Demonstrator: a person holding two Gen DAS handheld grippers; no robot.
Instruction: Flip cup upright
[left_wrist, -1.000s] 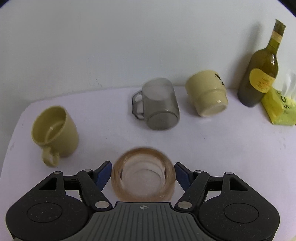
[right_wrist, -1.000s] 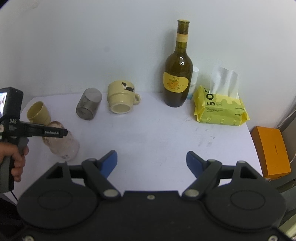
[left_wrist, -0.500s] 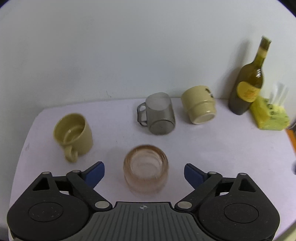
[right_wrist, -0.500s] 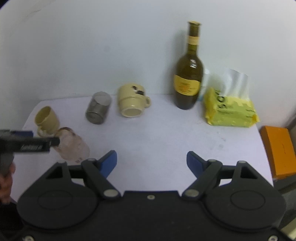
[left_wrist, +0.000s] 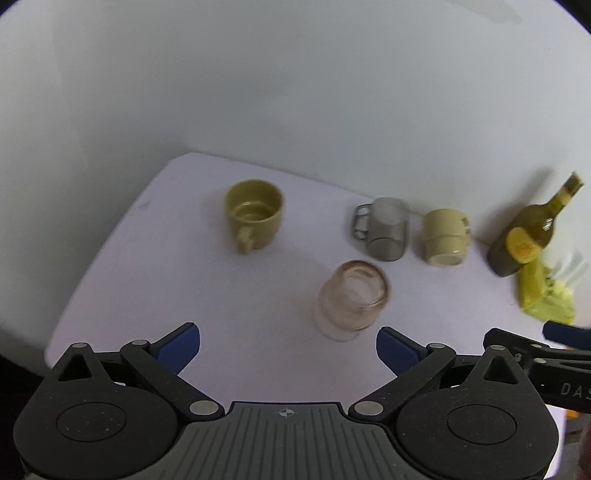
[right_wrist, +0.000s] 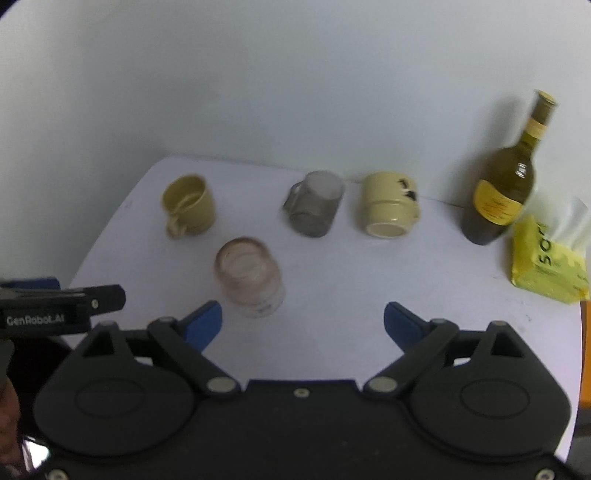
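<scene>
Blue pads tip both grippers, and both sets of jaws stand wide with nothing between them. The left gripper (left_wrist: 288, 345) hangs above the near edge of the table (left_wrist: 184, 295), and the pinkish glass cup (left_wrist: 351, 297) stands just beyond its fingertips, a little right of their midline, mouth up and free of contact. The right gripper (right_wrist: 303, 319) is also spread over the near table; in its view the same cup (right_wrist: 249, 282) sits just past its left pad, near but apart.

Further out, the olive mug (left_wrist: 254, 218) stands upright at far left with its handle toward the camera. To the right of it, near the wall, the grey mug (left_wrist: 384, 234) and the cream mug (left_wrist: 445, 236) both appear to lie tipped on their sides, bases toward the cameras, close together but apparently not touching. Beyond them on the right stand the wine bottle (right_wrist: 506, 184) and the yellow tissue pack (right_wrist: 546, 258).

The glass cup looks finished; the grey and cream mugs seem to be what remains. The risks lie there. Reaching over the near cup with open fingers could clip its rim and knock it over again, and glass would roll easily on this smooth top. The two tipped mugs lie so close that a pad sliding beside one may shove the other toward the bottle. A round mug wall gripped off-centre could also squirt out of the pads mid-turn. Both views are somewhat blurred, so fine contact is hard to judge.
</scene>
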